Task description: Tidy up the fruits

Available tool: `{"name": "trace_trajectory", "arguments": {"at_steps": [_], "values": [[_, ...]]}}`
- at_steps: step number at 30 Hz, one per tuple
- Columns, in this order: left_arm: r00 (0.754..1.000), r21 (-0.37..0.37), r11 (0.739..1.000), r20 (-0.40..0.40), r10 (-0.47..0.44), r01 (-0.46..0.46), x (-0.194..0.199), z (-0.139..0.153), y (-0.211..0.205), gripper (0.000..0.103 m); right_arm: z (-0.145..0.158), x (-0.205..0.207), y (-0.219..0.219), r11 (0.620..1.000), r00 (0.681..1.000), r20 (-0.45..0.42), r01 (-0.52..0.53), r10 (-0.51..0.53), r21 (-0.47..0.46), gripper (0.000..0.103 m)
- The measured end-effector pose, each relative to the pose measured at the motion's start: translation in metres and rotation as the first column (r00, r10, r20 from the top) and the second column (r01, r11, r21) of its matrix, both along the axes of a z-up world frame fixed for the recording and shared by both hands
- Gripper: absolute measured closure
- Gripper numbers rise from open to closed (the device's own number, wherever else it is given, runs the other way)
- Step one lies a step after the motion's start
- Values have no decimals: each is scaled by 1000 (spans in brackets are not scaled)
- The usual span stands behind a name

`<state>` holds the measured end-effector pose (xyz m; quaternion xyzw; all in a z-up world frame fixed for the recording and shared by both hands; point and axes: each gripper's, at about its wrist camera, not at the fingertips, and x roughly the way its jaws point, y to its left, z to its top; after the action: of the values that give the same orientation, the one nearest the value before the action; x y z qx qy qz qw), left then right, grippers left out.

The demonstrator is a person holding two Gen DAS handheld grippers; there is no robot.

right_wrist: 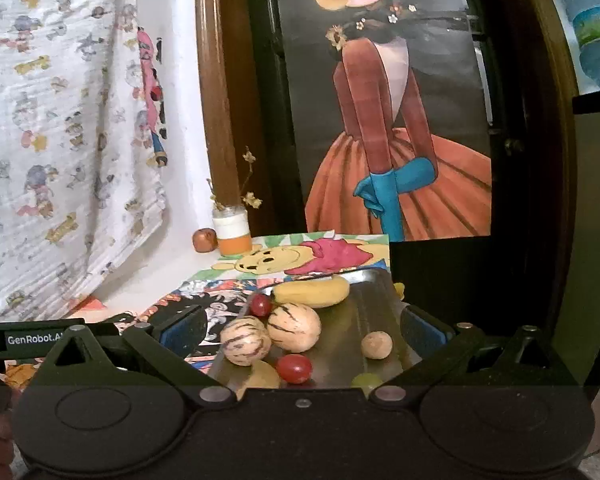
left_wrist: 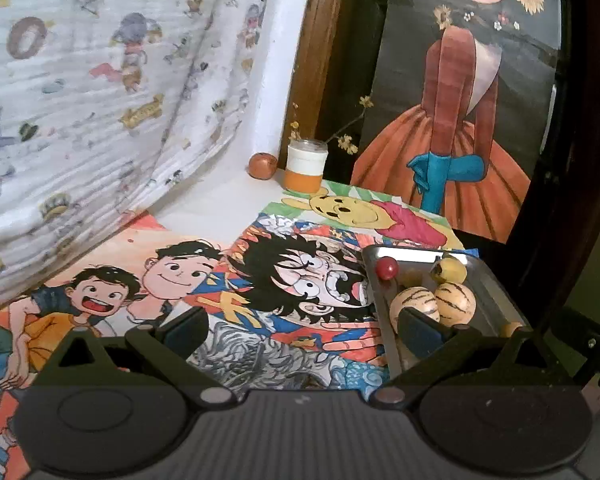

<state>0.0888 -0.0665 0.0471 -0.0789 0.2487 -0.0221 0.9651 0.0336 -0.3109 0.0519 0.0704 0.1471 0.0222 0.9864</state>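
A metal tray (right_wrist: 360,312) holds two striped pale melons (right_wrist: 294,326), a yellow banana-like fruit (right_wrist: 312,292), two red cherry tomatoes (right_wrist: 294,368), a small tan fruit (right_wrist: 376,345) and a green grape (right_wrist: 366,380). My right gripper (right_wrist: 302,332) is open and empty, just above the tray's near end. My left gripper (left_wrist: 302,326) is open and empty over the drawings, left of the tray (left_wrist: 496,304); its right finger (left_wrist: 420,328) overlaps a melon (left_wrist: 414,304). An orange-brown fruit (left_wrist: 262,165) lies apart by the jar.
An orange and white jar (left_wrist: 305,166) with dried flowers stands at the back on a cartoon drawing (left_wrist: 300,280). A patterned cloth (left_wrist: 100,100) hangs at left. A painting of a girl (left_wrist: 460,120) leans in a dark wooden frame behind.
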Motion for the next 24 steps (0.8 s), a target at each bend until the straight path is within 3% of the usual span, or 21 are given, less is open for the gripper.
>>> {"name": "trace_trajectory", "arguments": {"at_steps": [9, 24], "values": [[1000, -35, 999, -17, 7, -7, -16, -3, 17, 0, 3, -20, 13, 999, 999, 38, -33, 33, 0, 1], [999, -27, 999, 11, 35, -35, -51, 1, 39, 0, 6, -48, 26, 997, 995, 69, -73, 72, 8, 1]]}}
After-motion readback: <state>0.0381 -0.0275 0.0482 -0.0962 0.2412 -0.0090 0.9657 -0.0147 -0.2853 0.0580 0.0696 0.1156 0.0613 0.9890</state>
